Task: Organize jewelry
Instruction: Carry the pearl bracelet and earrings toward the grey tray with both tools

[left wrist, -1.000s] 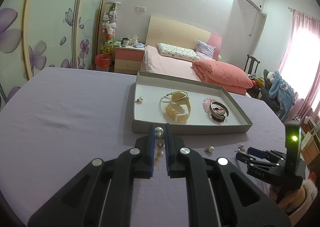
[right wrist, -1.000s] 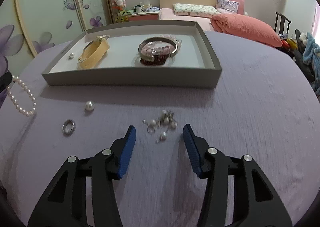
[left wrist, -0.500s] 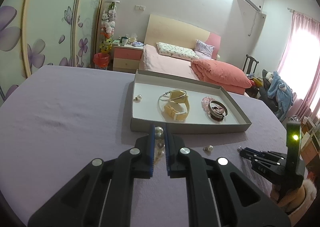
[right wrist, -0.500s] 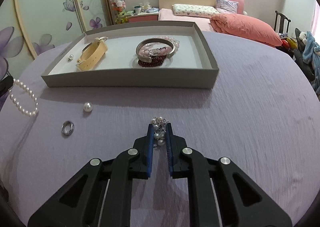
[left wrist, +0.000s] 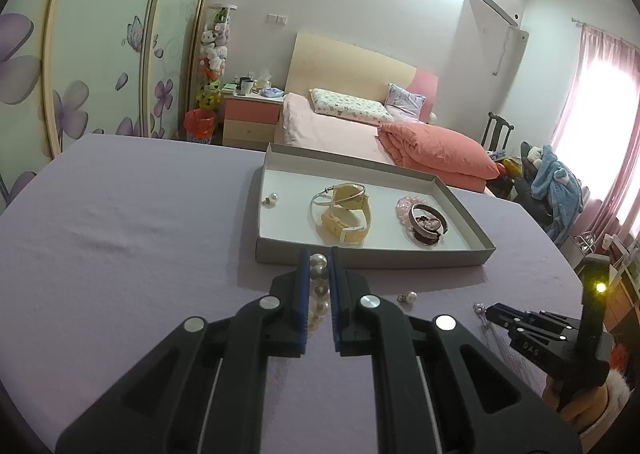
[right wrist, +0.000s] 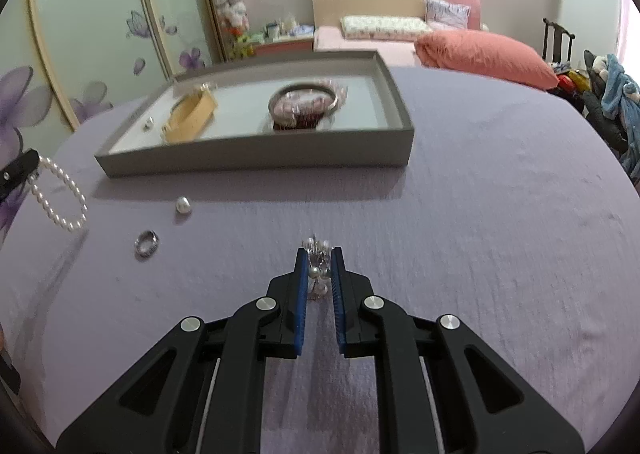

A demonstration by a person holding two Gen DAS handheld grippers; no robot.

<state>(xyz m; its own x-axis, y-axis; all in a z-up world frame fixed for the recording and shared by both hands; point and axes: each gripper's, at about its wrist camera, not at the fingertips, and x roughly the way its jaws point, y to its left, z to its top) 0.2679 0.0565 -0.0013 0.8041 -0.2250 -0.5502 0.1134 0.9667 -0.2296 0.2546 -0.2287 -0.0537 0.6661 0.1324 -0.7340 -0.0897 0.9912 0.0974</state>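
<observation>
Inside the grey tray, a yellow watch, stacked bracelets and a pearl earring are held. A pearl bracelet is clamped by the left gripper, a pearl-and-chain cluster by the right gripper.

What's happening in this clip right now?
A person is tidying jewelry off a purple tablecloth into a grey tray. The left gripper is shut on a pearl bracelet, which hangs from it. The right gripper is shut on a small cluster of pearl pieces. A loose pearl and a ring lie on the cloth. The tray already holds a yellow watch and bangles.
</observation>
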